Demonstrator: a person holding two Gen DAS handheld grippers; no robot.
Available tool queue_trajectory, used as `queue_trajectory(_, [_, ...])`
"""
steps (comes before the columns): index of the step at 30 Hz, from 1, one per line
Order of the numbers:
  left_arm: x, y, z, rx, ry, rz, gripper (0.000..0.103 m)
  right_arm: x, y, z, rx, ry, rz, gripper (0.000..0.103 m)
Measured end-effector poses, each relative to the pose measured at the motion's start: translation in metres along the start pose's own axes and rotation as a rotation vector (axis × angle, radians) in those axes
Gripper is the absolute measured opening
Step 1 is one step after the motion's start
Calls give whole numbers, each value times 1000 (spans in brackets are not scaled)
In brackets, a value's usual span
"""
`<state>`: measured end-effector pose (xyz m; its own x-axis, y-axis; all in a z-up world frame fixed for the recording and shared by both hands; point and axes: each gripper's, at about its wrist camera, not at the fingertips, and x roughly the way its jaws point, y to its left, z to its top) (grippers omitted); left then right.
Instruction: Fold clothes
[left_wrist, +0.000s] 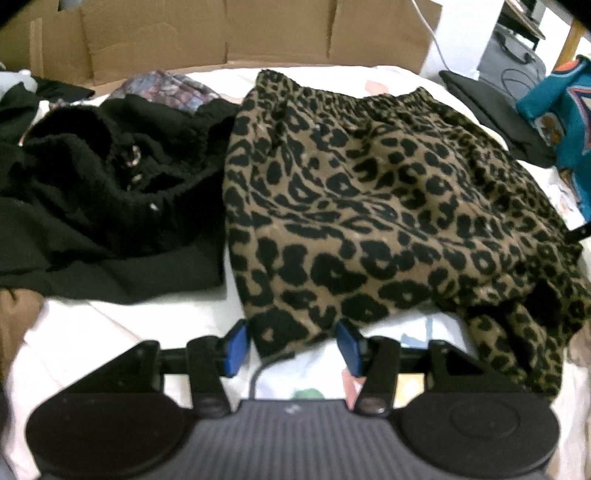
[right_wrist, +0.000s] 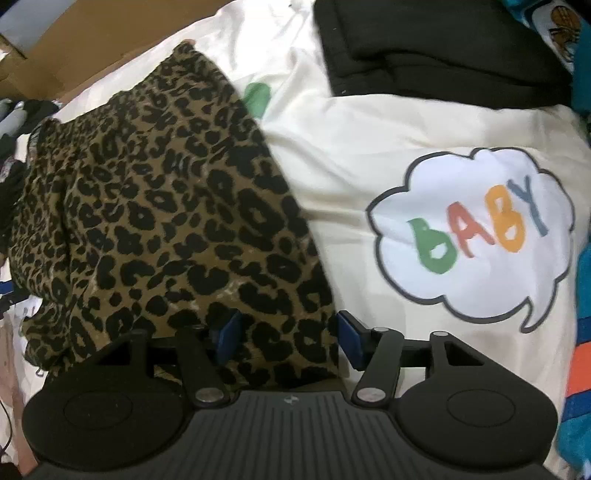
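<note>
On my left wrist view, the left gripper (left_wrist: 293, 345) stands spread, its blue pads apart with the near hem of the leopard skirt (left_wrist: 388, 206) lying between them, unpinched. The skirt lies on the white sheet (left_wrist: 110, 332), a black heap (left_wrist: 103, 206) just beside it. On my right wrist view, the right gripper (right_wrist: 288, 338) is spread too, skirt (right_wrist: 159, 206) edge loose between its pads, beside the "BABY" print (right_wrist: 476, 229).

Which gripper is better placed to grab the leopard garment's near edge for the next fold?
Probably the right gripper: its open jaws already straddle the leopard garment, with cloth between them. The left gripper is open too, but mostly over bare sheet, with only the hem's corner at its jaws.
</note>
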<state>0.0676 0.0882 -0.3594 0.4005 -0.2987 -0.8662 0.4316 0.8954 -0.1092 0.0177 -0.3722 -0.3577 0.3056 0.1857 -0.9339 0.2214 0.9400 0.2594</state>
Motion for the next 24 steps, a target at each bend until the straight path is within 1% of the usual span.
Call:
queue_trajectory(1, [0,0,-2,1,0,-9,54,1,1,0,-2,-1,-1,52])
queue_trajectory(2, [0,-1,-3,9,0,-9,54,3,1,0,-2,0,-4,45])
queue_trajectory(4, [1,-3,-4,30,-5,2,51,4,1,0,-2,6,-16,9])
queue_trajectory(6, [-3,-3,-1,40,-16,1,27,0,0,1,-3,-4,-28,4])
queue_trajectory(7, [-6,-2,1,40,-23,-6,8,-5,0,2,-9,-16,-35,3])
queue_trajectory(10, [-22,5,8,18,-64,-24,7,-16,2,4,-43,-51,-88,3])
queue_trajectory(13, [-38,10,17,-2,-114,-18,6,-25,1,8,-64,-71,-129,2])
queue_trajectory(18, [-61,22,43,-84,-196,-70,5,-37,6,20,-119,-113,-204,2])
queue_trajectory(20, [-66,24,54,-96,-226,-82,5,-41,6,25,-126,-132,-233,2])
queue_trajectory(24, [-63,29,73,-114,-259,-86,4,-43,1,35,-125,-156,-303,2])
